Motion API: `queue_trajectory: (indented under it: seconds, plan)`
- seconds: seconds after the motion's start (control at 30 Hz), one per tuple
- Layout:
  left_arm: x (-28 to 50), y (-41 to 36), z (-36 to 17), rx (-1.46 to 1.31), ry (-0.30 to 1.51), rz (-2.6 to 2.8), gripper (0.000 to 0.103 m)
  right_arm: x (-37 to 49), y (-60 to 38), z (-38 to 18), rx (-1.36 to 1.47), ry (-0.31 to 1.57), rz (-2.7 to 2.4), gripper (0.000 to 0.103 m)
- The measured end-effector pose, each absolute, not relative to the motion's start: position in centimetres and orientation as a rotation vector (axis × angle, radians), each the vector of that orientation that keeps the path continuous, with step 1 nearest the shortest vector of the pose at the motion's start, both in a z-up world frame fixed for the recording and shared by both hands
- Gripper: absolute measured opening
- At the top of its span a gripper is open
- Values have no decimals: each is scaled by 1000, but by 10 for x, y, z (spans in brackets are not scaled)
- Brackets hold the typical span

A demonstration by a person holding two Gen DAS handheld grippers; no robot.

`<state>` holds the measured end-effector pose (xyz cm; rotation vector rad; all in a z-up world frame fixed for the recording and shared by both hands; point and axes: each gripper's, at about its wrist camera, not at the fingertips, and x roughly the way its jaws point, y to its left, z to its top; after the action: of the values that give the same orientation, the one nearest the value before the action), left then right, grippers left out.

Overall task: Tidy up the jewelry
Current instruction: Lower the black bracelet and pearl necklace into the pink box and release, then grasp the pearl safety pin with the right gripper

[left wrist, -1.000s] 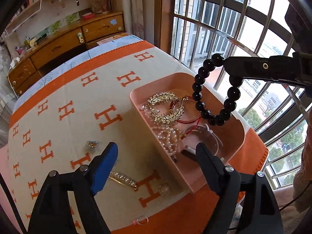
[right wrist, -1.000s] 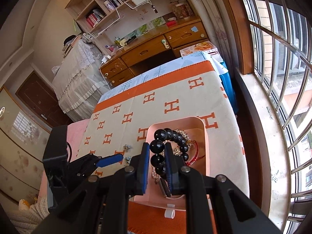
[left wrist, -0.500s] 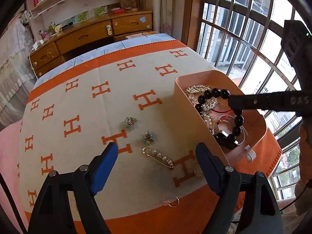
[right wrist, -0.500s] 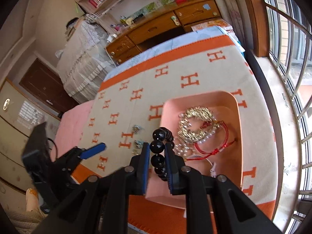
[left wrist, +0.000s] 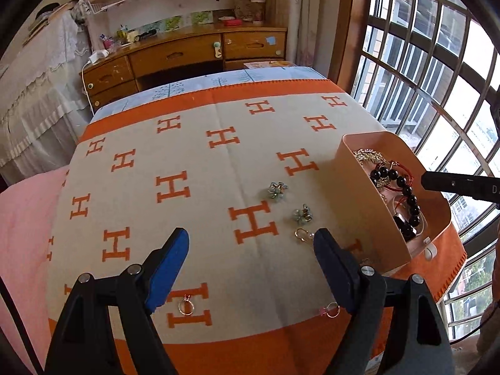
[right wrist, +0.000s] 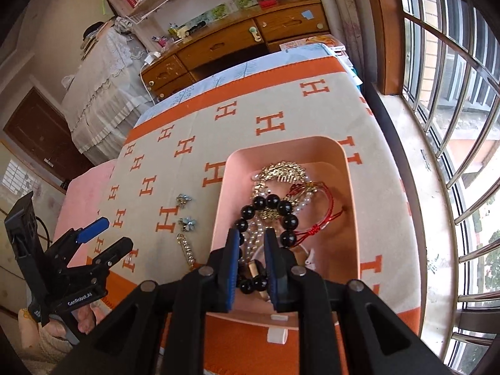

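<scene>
The right gripper (right wrist: 251, 243) is hovering narrowly parted over the black bead bracelet (right wrist: 282, 207) lying in the pink tray (right wrist: 350, 193). The left gripper (left wrist: 250, 243) is hanging wide apart above the blanket (left wrist: 187, 162).

The blanket (left wrist: 193, 168) has big orange letters "H" all over it. The left tongs (right wrist: 104, 234) have a small white label, "GenRobot.AI".

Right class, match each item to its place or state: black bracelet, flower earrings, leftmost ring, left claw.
1 black bracelet
2 flower earrings
3 leftmost ring
4 left claw

A open, holding nothing
B inside the pink box
C on an orange H
D on beige blanket beside the box

Pairs: 1-B, 2-D, 3-C, 4-A
</scene>
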<state>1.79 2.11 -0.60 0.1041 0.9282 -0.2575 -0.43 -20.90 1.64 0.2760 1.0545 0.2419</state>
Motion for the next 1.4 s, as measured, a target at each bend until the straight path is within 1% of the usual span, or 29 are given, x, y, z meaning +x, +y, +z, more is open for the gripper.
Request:
queue_trajectory:
  seconds: [0.43, 0.7, 0.9, 1.13, 1.27, 1.4]
  plan:
    - [-3, 54, -16, 64, 956, -233, 81, -19, -147, 21, 160, 1062, 376, 16]
    - [-4, 62, -21, 46, 970, -245, 81, -11, -113, 2, 80, 1150, 442, 16]
    - [-11, 50, -35, 66, 1023, -346, 81, 13, -99, -20, 54, 1254, 461, 16]
    - [-27, 22, -44, 138, 1036, -469, 81, 35, -78, -42, -64, 1338, 445, 16]
    - [-30, 18, -43, 134, 1033, -488, 81, 41, -70, -53, -141, 1353, 438, 16]
    - [-27, 21, -43, 99, 1045, -500, 81, 40, -62, -53, -235, 1307, 457, 16]
